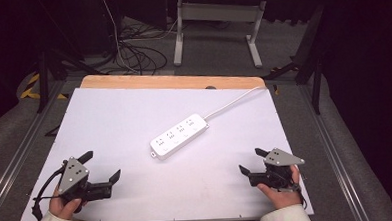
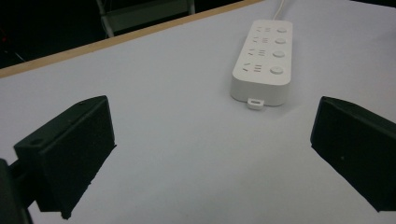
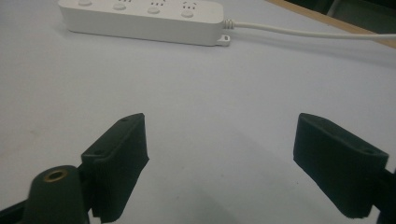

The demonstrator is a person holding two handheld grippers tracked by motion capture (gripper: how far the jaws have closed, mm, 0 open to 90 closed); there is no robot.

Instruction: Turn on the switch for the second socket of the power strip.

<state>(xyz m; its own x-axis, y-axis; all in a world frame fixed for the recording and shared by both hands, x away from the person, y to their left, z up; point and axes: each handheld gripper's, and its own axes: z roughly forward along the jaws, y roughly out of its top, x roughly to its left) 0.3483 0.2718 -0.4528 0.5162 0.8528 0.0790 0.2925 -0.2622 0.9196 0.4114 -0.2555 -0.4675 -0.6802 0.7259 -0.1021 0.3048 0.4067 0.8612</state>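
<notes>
A white table surface (image 1: 134, 118) is carrying a white four-outlet power strip (image 1: 179, 135) lying at its middle with its cord (image 1: 233, 102) trailing toward the far edge, while the left gripper (image 1: 102, 166) and right gripper (image 1: 251, 161) are resting near the front corners, both spread wide and gripping nothing.

only power strip (image 1: 179, 136) mid-table; elsewhere open.

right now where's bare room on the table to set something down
Almost everywhere. The white sheet is bare left of the power strip, between the strip and both grippers, and right of it below the cord. Only the centre, where the strip lies, is taken.
</notes>
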